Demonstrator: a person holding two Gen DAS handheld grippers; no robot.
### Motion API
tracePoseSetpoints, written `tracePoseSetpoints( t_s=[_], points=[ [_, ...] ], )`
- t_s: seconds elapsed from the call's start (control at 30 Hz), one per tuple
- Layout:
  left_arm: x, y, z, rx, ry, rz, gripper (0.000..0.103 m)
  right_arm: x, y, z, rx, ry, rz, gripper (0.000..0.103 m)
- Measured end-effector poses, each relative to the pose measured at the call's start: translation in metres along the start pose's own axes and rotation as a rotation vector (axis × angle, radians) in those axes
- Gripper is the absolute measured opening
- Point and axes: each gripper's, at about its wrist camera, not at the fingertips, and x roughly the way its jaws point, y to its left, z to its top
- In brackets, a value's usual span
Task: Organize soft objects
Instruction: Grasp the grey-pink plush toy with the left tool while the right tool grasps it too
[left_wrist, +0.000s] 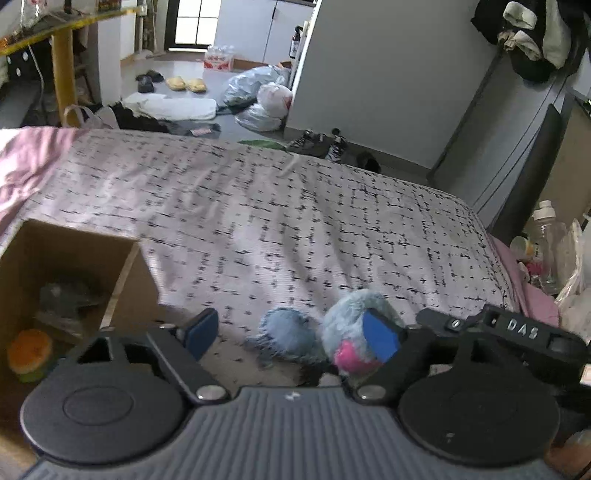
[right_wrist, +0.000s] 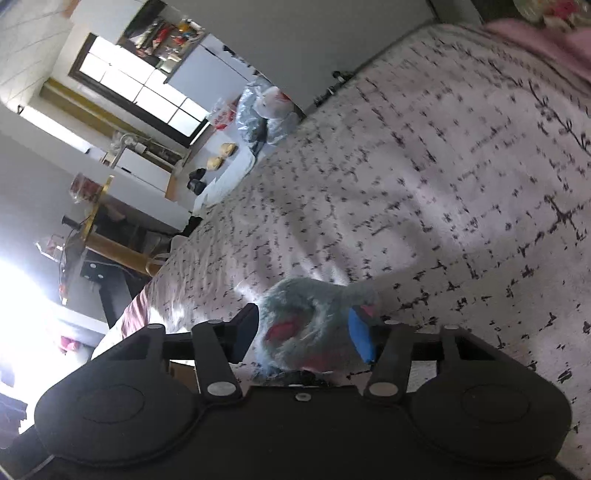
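Observation:
A fluffy blue-grey plush toy (left_wrist: 343, 325) with pink patches lies on the patterned bedspread (left_wrist: 295, 206) close to the near edge. My left gripper (left_wrist: 291, 336) is open and straddles it: the right pad (left_wrist: 382, 339) is against the fur, while the left pad (left_wrist: 201, 332) stands clear. In the right wrist view the same plush toy (right_wrist: 306, 325) fills the gap of my right gripper (right_wrist: 303, 334), with both blue pads pressed into its fur. An open cardboard box (left_wrist: 81, 230) stands at the left, holding an orange and green soft thing (left_wrist: 29, 354).
A black frame marked DAS (left_wrist: 517, 328) sits just right of the left gripper. The bed's right edge drops to bottles and bags (left_wrist: 546, 240). Beyond the far edge are shoes (left_wrist: 321, 146) and plastic bags (left_wrist: 258, 96) on the floor. A pink sheet (left_wrist: 26, 158) lies at the far left.

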Motion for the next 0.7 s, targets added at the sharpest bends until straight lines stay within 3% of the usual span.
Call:
tracePoseSetpoints(
  t_s=[0.13, 0.4, 0.67, 0.7],
  points=[
    [0.019, -0.01, 0.0, -0.007, 0.029, -0.03, 0.066, 0.013, -0.012, 0.002, 0.047, 0.036, 0.017, 0.043],
    [0.05, -0.027, -0.001, -0.016, 0.06, -0.05, 0.049, 0.029, -0.017, 0.001, 0.07, 0.064, 0.033, 0.038],
    [0.08, -0.033, -0.013, -0.052, 0.113, -0.086, 0.044, 0.039, -0.035, -0.001, 0.13, 0.095, -0.004, 0.03],
    [0.082, -0.032, -0.014, -0.07, 0.115, -0.095, 0.037, 0.04, -0.036, -0.002, 0.136, 0.097, -0.002, 0.029]
  ],
)
